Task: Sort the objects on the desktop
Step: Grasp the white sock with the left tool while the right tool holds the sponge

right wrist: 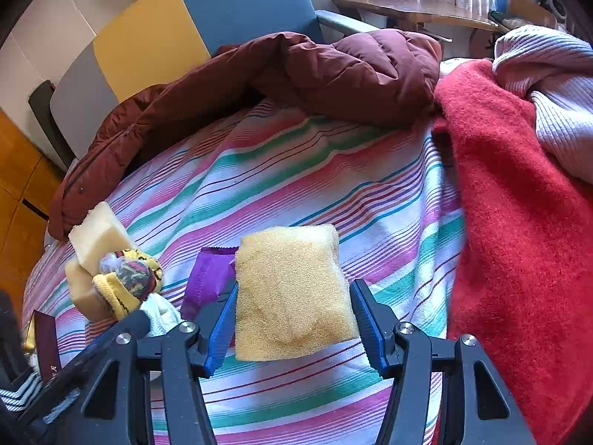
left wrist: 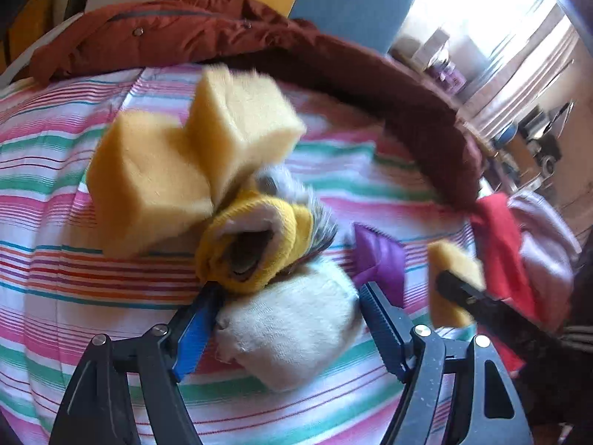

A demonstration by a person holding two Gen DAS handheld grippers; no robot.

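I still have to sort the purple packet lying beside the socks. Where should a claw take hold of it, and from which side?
Grip the purple packet by its far crimped edge, coming down from above. It lies flat on the striped sheet, so only an edge gives the fingers purchase. Its near end is hidden behind the sponge in the right claw, and the sock bundle crowds its left side.

Both tools looked alike: the left gripper (left wrist: 287,319) and right gripper (right wrist: 292,324) had matte black linkage arms, round silver screws at the joints, and blue ridged finger pads (right wrist: 221,328).
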